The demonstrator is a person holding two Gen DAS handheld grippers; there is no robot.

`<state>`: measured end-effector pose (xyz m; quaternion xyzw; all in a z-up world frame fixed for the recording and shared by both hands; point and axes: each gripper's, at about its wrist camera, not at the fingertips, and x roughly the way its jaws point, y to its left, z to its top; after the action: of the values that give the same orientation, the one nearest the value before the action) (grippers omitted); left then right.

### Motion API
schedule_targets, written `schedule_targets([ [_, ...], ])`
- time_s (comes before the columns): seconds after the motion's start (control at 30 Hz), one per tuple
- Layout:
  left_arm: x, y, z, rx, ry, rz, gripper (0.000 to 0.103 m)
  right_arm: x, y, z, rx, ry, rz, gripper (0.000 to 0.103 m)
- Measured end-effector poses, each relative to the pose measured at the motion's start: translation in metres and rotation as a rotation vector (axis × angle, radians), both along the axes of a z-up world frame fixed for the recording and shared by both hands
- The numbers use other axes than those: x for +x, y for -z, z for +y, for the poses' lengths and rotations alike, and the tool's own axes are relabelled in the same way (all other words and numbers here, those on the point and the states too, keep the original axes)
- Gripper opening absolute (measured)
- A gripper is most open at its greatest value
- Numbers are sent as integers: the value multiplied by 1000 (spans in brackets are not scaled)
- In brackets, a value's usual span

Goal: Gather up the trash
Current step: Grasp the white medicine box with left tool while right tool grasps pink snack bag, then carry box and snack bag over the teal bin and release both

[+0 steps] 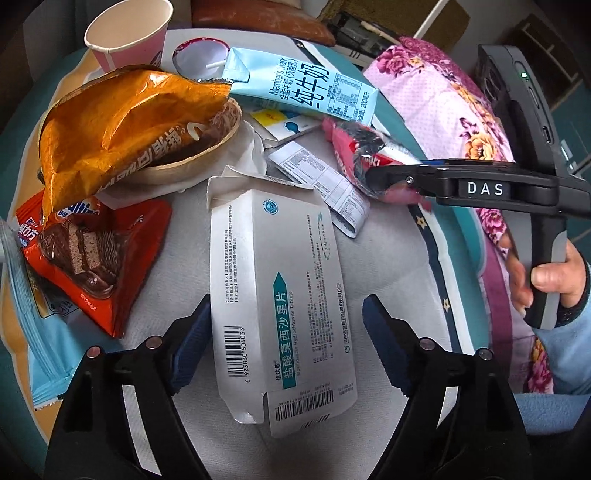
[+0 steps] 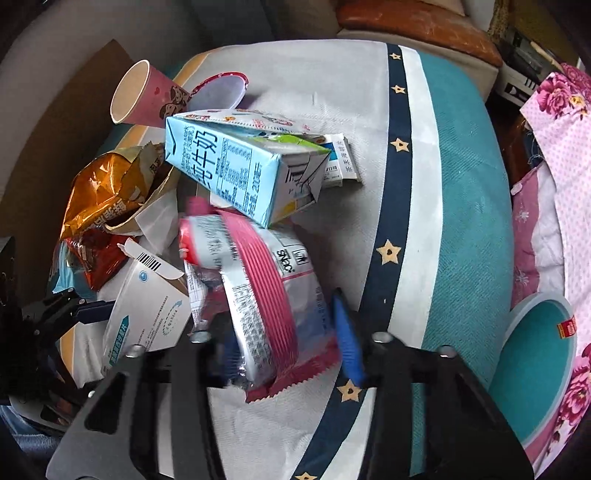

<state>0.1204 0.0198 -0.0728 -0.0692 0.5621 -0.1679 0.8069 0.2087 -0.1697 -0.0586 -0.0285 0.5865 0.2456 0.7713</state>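
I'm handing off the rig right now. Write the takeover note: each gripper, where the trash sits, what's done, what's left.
Left gripper: open, its fingers either side of the white cardboard medicine box lying flat on the white cloth; not closed on it.
Right gripper: open around the pink and silver foil snack wrapper; grip not confirmed.
Still piled on the cloth: light blue milk carton, orange foil bag over a brown paper bowl, red wafer wrapper, pink paper cup.
Done: nothing visibly collected.
Left: close on both items, remove them, then clear the pile. A teal round bin sits to the right.
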Motion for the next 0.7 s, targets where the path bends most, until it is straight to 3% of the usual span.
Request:
schedule_targets([
  [0.03,0,0,-2,24,3,-2,61,-2,-1,-2,9,7,2,32],
  [0.13,-3,-6,-6,41,0,-20,44,-13,-7,-10,23,21,-10,30],
  [0.33,-10,-25,-15,27,5,-65,31,-33,-27,-36,47,70,-48,30],
  [0.6,-22,-21,-60,19,112,-34,30,-54,-29,-76,64,138,-52,30],
  [0.7,-19,-4,-70,52,112,26,52,-62,-28,-92,76,169,-47,30],
])
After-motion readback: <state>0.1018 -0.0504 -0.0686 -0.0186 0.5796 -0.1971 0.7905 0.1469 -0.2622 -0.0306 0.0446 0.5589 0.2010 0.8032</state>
